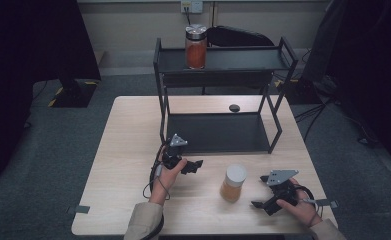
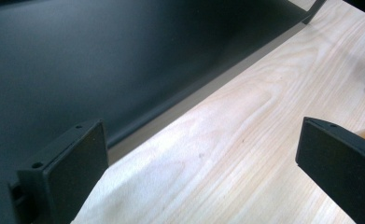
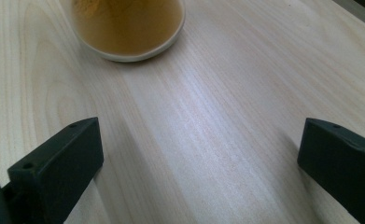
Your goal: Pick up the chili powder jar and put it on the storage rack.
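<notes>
A jar of tan powder with a white lid [image 1: 233, 183] stands on the wooden table [image 1: 128, 150] near its front, between my two grippers. My left gripper [image 1: 195, 165] lies left of it, by the front edge of the black rack's lower shelf [image 1: 218, 131], open and holding nothing [image 2: 199, 158]. My right gripper [image 1: 257, 203] sits right of the jar, pointing at it, open and holding nothing [image 3: 199, 154]. In the right gripper view the jar's base [image 3: 126, 28] is just ahead of the jaws. A second jar with orange contents and a metal lid [image 1: 195, 46] stands on the rack's top shelf [image 1: 243, 59].
The black two-level metal rack [image 1: 160, 90] takes up the table's far half. A small black round disc [image 1: 234, 108] lies on the table behind it. A dark chair [image 1: 243, 36] and black stands are on the floor beyond.
</notes>
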A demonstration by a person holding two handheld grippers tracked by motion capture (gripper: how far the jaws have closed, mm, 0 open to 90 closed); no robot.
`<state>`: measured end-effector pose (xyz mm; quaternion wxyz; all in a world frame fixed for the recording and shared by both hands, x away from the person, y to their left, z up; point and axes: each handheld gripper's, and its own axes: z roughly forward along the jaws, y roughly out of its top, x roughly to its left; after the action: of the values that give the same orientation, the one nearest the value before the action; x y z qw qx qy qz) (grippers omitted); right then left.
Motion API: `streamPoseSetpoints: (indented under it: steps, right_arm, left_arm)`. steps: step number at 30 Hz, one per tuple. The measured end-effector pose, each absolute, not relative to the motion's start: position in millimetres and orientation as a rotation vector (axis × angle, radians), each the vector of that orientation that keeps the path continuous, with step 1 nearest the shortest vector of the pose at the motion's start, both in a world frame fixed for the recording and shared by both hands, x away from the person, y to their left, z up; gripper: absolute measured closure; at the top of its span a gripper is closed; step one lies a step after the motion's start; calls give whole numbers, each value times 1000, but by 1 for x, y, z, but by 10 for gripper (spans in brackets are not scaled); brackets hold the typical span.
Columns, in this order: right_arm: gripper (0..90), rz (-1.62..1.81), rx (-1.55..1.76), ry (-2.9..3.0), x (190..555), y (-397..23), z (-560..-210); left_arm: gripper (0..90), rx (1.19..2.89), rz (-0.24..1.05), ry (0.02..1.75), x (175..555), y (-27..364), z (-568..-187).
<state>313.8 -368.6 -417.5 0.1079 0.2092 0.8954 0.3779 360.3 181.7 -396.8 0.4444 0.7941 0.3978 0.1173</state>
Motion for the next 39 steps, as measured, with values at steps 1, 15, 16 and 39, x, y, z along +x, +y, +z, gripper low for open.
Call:
streamPoseSetpoints:
  steps: [1, 15, 16, 39]
  right_arm:
    - [0, 1112, 616, 2635, 314, -369, -417]
    - [0, 1112, 616, 2635, 314, -369, -417]
    - [0, 1112, 615, 2635, 314, -369, -417]
    - [0, 1112, 615, 2634, 314, -369, -417]
  left_arm:
    - [16, 1972, 289, 985, 360, 183, -397]
    - [16, 1981, 322, 1027, 341, 200, -405]
    - [16, 1981, 327, 1033, 340, 201, -406]
    - [17, 2004, 373, 1116, 319, 228, -417]
